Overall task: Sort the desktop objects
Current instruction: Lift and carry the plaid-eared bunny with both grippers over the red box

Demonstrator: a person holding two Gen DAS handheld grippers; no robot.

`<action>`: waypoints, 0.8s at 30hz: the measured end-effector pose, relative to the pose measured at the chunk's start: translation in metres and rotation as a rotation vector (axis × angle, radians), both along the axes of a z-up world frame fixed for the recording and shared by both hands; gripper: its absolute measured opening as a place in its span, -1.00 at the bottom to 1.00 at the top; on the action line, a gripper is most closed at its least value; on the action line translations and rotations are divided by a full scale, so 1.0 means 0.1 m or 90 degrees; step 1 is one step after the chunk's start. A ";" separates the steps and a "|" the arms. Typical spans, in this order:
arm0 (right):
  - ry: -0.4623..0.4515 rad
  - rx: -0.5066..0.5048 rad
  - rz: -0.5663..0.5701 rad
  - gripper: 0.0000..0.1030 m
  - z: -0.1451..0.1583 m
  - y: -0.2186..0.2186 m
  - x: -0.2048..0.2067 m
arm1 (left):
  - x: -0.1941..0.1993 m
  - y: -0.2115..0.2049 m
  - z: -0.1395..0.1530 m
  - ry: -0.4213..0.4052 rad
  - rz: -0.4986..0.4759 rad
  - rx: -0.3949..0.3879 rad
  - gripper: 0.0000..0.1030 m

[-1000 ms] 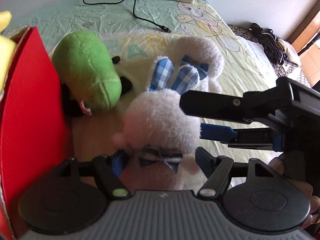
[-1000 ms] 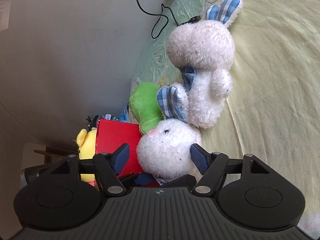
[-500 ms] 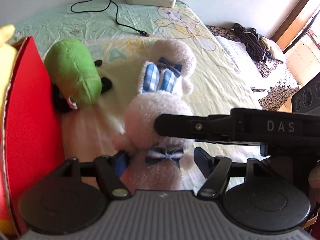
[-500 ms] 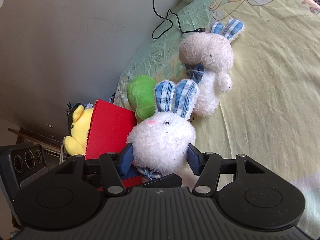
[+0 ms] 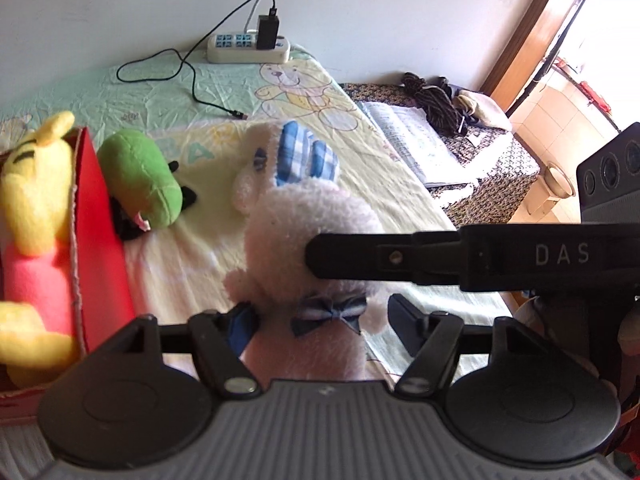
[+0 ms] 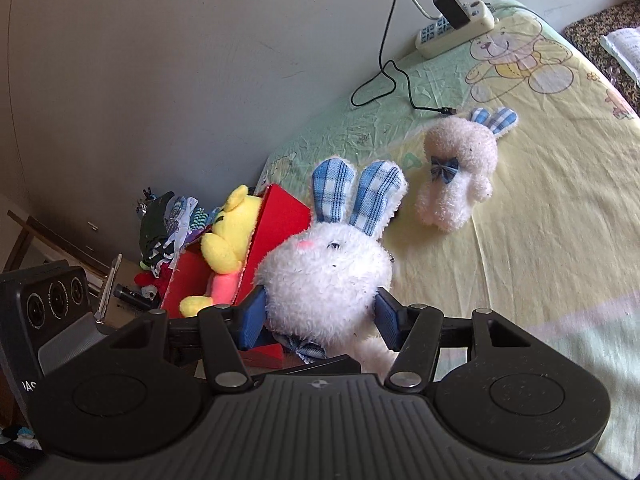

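A white rabbit plush (image 5: 304, 232) with blue plaid ears hangs above the bed, and both grippers hold it. My left gripper (image 5: 322, 320) is shut on its body at the bow tie. My right gripper (image 6: 320, 316) is shut on its head (image 6: 324, 276), reaching in from the right in the left wrist view. A second white rabbit (image 6: 456, 176) lies on the yellow sheet, partly hidden behind the held one (image 5: 246, 188). A green plush (image 5: 140, 176) lies beside the red box (image 5: 100, 240), which holds a yellow bear (image 5: 36, 192).
A power strip (image 5: 248, 46) with a black charger and its cable (image 5: 192, 76) sits at the head of the bed by the wall. An open book (image 5: 408, 140) and dark yarn lie on a patterned surface to the right. Clutter fills the floor beyond the red box (image 6: 280, 220).
Both grippers have lifted the white rabbit off the sheet, and the bed now looks farther below. The right gripper's fingers have shut on the rabbit's head.
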State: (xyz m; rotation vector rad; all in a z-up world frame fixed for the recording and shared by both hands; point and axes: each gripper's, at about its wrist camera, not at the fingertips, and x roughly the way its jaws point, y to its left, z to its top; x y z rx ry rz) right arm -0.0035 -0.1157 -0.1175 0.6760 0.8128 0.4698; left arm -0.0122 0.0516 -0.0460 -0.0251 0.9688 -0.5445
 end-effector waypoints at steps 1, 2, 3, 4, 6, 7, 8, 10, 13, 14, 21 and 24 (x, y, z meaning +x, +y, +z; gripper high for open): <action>-0.007 -0.002 -0.004 0.16 0.05 0.05 -0.03 | -0.04 0.06 0.07 -0.012 -0.006 -0.003 0.37; -0.020 -0.005 -0.007 0.16 0.12 0.11 -0.06 | -0.07 0.11 0.12 -0.022 -0.010 -0.005 0.37; -0.034 -0.008 -0.007 0.16 0.19 0.18 -0.09 | -0.11 0.17 0.18 -0.034 -0.013 -0.008 0.37; -0.051 -0.014 -0.006 0.16 0.26 0.26 -0.10 | -0.15 0.26 0.25 -0.049 -0.014 -0.014 0.37; -0.080 -0.026 -0.003 0.16 0.39 0.41 -0.14 | -0.20 0.44 0.37 -0.070 -0.012 -0.029 0.37; -0.097 -0.033 0.000 0.16 0.45 0.51 -0.14 | -0.22 0.54 0.43 -0.081 -0.010 -0.035 0.37; -0.109 -0.037 0.003 0.16 0.49 0.60 -0.15 | -0.24 0.62 0.47 -0.092 -0.008 -0.037 0.37; -0.130 -0.044 0.011 0.16 0.57 0.78 -0.14 | -0.27 0.81 0.56 -0.111 -0.002 -0.040 0.37; -0.160 -0.050 0.025 0.16 0.62 1.06 -0.11 | -0.28 1.12 0.66 -0.134 0.014 -0.045 0.37; -0.168 -0.050 0.031 0.16 0.64 1.15 -0.09 | -0.29 1.23 0.69 -0.144 0.020 -0.044 0.37; -0.219 -0.064 0.049 0.17 0.62 1.87 0.14 | -0.22 1.85 0.77 -0.208 0.053 0.012 0.39; -0.220 -0.065 0.044 0.16 0.54 2.11 0.28 | -0.13 2.07 0.69 -0.219 0.057 0.041 0.39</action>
